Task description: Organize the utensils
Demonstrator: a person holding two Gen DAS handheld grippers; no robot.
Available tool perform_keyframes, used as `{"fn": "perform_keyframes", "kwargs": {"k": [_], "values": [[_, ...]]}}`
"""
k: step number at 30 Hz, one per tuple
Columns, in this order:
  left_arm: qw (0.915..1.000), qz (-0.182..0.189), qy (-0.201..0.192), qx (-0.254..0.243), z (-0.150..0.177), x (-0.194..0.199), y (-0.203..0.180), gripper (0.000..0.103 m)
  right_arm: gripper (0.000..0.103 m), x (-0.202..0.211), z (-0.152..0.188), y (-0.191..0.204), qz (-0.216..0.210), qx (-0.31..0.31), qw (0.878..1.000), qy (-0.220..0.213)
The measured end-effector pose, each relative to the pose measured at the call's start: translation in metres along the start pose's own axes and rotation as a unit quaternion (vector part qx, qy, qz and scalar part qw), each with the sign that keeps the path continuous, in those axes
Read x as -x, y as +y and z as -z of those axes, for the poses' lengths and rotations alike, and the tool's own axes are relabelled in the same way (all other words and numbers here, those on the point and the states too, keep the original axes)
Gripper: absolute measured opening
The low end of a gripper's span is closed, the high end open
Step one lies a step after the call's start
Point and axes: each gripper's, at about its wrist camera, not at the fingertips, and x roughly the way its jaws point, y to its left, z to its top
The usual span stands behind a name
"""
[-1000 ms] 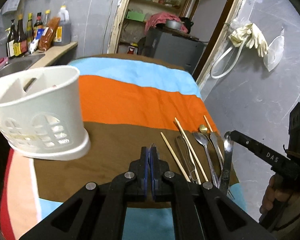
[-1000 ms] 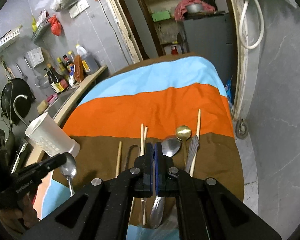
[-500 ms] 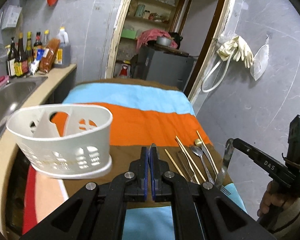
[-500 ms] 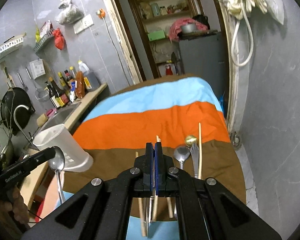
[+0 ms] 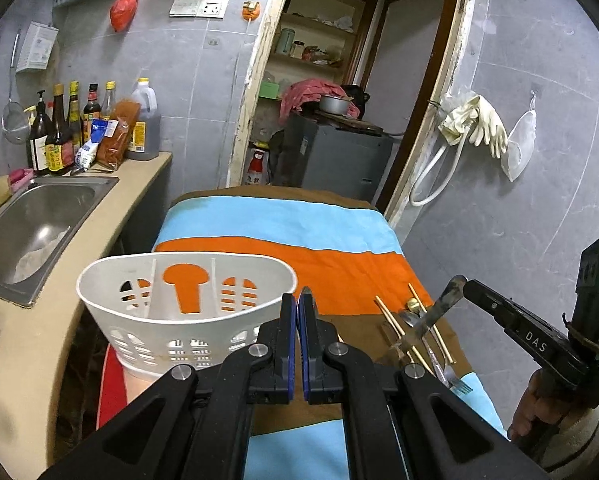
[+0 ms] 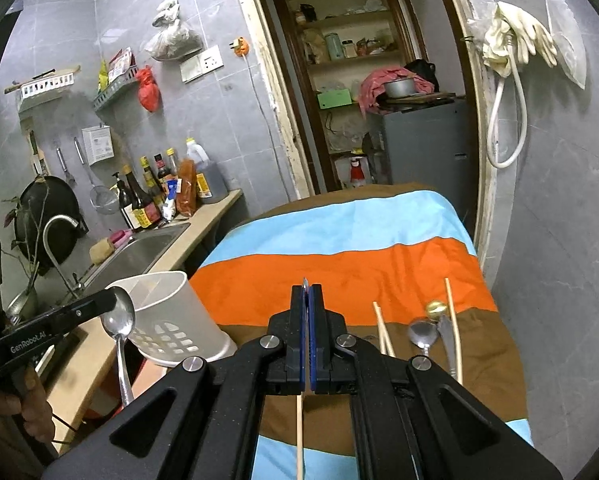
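My left gripper is shut on a steel spoon; in the right wrist view the spoon hangs bowl-up from the left gripper, above the holder's near side. The white slotted utensil holder stands on the striped cloth's left part. My right gripper is shut on a flat steel utensil that looks like a table knife; it slants down over the row on the cloth. That row holds chopsticks, a steel spoon, a gold spoon and a fork.
A counter with a steel sink and several bottles runs along the left. The grey wall is close on the right, with a hose and gloves hanging. An open doorway lies beyond the table's far end.
Both grippers have risen and drawn back from the cloth, each keeping its utensil. The holder now sits nearer the middle of the left view, and the utensil row looks farther below.
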Motion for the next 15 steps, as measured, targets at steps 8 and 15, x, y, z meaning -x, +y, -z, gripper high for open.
{"fn": "perform_keyframes", "kwargs": {"k": [8,15], "values": [[0.9999,-0.003,-0.009,0.014,-0.005,0.005,0.019,0.002,0.001,0.004,-0.001,0.02,0.005,0.011,1.0,-0.002],[0.9981,-0.034,-0.047,0.022,-0.027,0.016,0.048,0.002,0.001,0.009,-0.023,0.042,-0.001,0.029,0.999,-0.021]]}}
